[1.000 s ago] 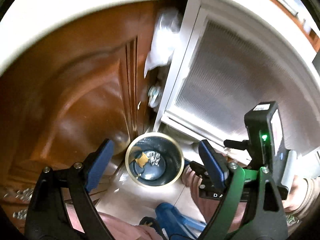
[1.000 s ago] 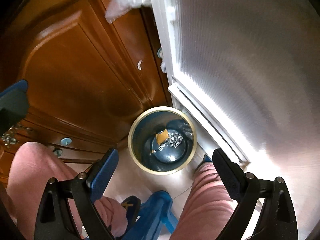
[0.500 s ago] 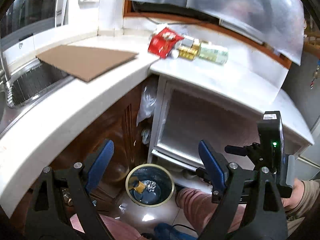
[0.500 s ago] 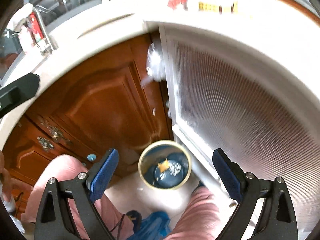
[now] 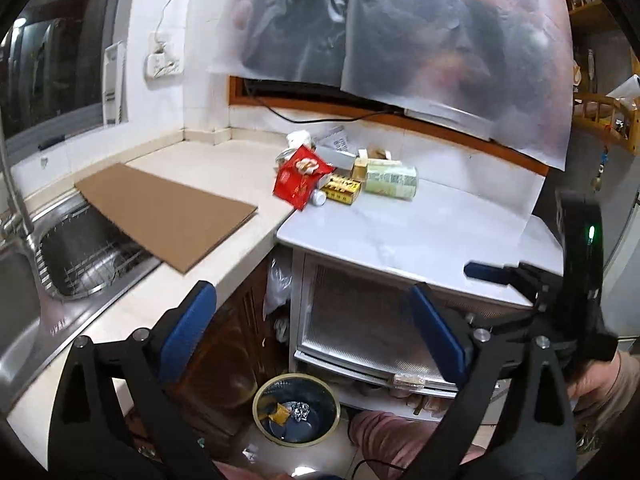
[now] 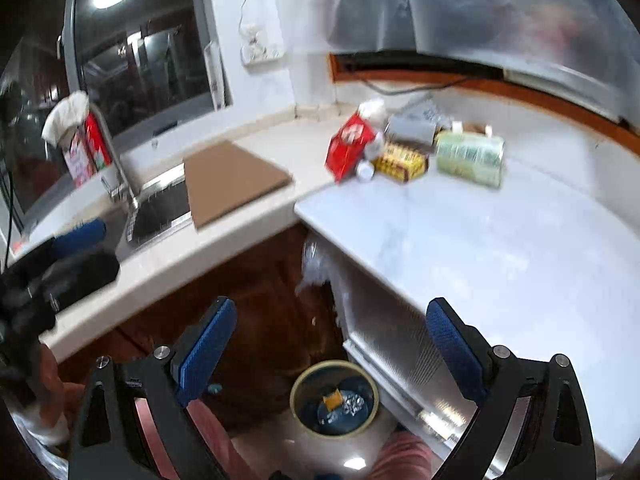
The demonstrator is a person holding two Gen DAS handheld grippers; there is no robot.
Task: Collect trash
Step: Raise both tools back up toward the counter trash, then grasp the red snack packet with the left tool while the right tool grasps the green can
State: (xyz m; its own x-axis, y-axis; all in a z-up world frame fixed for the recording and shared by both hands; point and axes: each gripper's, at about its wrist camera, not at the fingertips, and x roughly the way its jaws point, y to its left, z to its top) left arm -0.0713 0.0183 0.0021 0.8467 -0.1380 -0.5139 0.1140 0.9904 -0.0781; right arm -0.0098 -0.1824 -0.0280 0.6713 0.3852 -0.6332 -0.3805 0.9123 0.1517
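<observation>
A pile of trash lies at the back of the white counter: a red packet (image 5: 300, 178) (image 6: 349, 145), a yellow box (image 5: 341, 194) (image 6: 404, 161), a green-white roll pack (image 5: 391, 179) (image 6: 470, 156) and a small white cap (image 5: 319, 198). A round bin (image 5: 297, 410) (image 6: 334, 398) stands on the floor below, holding foil and a yellow scrap. My left gripper (image 5: 316, 332) is open and empty, above the bin. My right gripper (image 6: 332, 346) is open and empty, also raised above the bin.
A brown cardboard sheet (image 5: 164, 210) (image 6: 232, 178) lies on the counter, overhanging the steel sink (image 5: 80, 256). A white cabinet front (image 5: 372, 328) stands beside a wooden cupboard door (image 6: 248, 300). A red carton (image 6: 86, 150) stands behind the tap. My legs are by the bin.
Both grippers have risen and tilted up from the bin; the counter and trash pile have come into view. Both stay open and empty.
</observation>
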